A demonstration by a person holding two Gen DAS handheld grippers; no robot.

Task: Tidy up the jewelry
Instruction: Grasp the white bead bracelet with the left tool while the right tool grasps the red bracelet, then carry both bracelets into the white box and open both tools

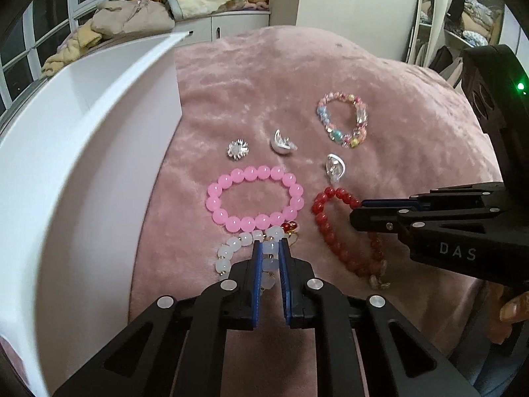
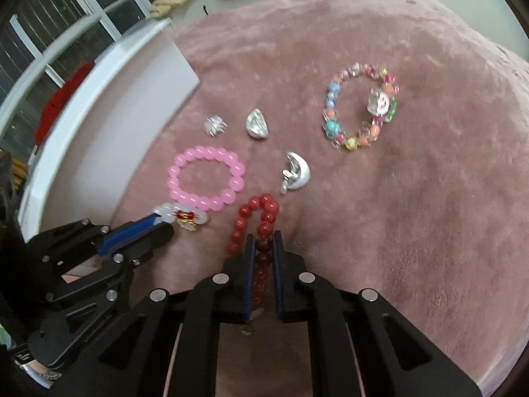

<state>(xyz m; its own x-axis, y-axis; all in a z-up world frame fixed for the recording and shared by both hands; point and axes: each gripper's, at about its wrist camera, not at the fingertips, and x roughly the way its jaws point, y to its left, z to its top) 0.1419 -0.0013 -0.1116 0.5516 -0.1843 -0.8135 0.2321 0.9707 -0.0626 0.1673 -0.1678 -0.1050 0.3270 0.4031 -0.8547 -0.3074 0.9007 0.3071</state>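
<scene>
On a pink plush cover lie a white bead bracelet (image 1: 231,251) with a red charm, a pink bead bracelet (image 1: 254,198), a red bead bracelet (image 1: 334,218), a multicoloured bracelet (image 1: 344,122) and three silver pieces (image 1: 238,149). My left gripper (image 1: 268,246) is shut on the white bracelet; it also shows in the right wrist view (image 2: 162,223). My right gripper (image 2: 263,238) is shut on the red bracelet (image 2: 258,221), whose beads run between the fingers; it also shows in the left wrist view (image 1: 358,210).
A white open box (image 1: 99,152) stands at the left, close beside the pink bracelet. The pink cover (image 2: 413,215) stretches to the right and far side. Cabinets, piled clothes and windows lie beyond.
</scene>
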